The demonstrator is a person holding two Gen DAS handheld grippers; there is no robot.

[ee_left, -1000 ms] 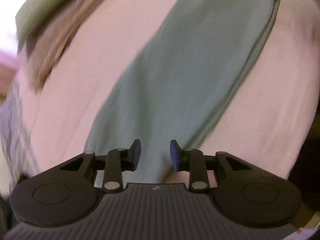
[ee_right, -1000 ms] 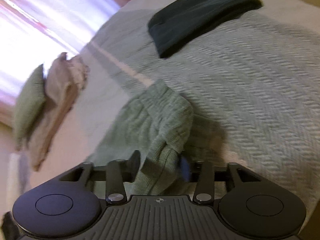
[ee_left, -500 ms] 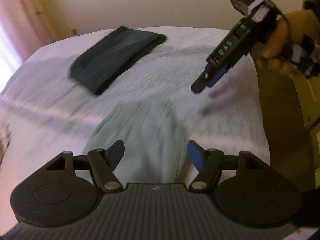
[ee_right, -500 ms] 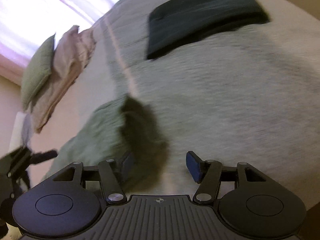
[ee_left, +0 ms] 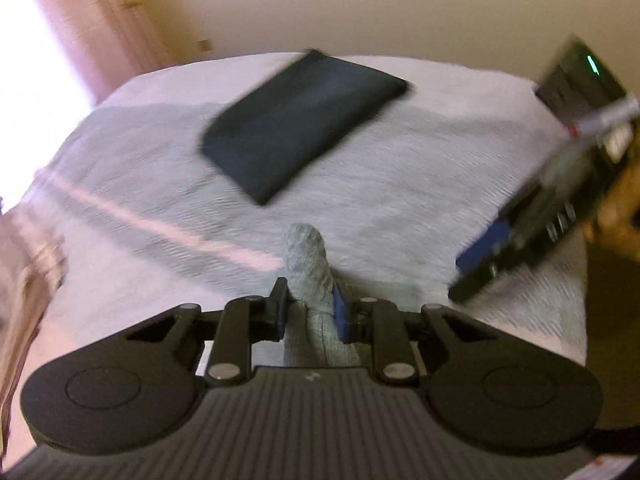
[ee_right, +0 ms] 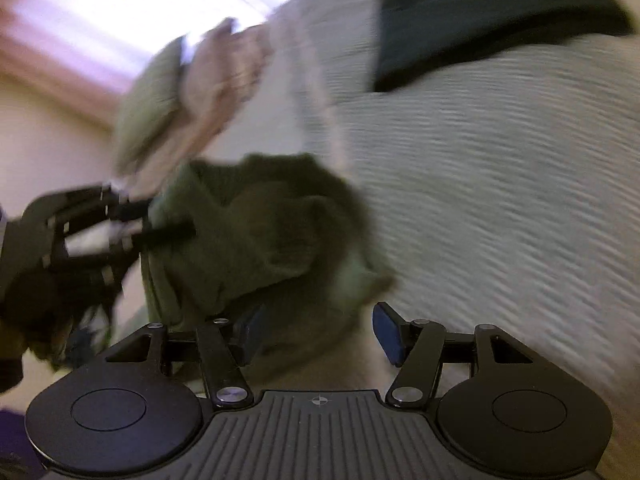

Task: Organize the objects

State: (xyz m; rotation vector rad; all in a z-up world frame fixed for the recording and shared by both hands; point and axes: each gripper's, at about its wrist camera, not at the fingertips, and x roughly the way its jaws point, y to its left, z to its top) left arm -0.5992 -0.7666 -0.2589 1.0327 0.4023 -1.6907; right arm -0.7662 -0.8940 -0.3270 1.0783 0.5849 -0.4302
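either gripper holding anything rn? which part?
Left gripper is shut on a bunched fold of the grey-green knitted cloth, apparently at its edge. Right gripper is open, holding nothing.

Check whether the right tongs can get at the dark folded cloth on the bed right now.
Probably yes: the right tongs are open and empty, and only bare bedspread lies between them and the dark folded cloth, though it lies well ahead.

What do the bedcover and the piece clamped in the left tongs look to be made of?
Bedcover: pale woven textile, matte, apparently with ribbed wavy rows, though blur softens them. Green cloth in the left tongs: looks like thick knit, fuzzy and matte, bunched into a soft fold between the pads.
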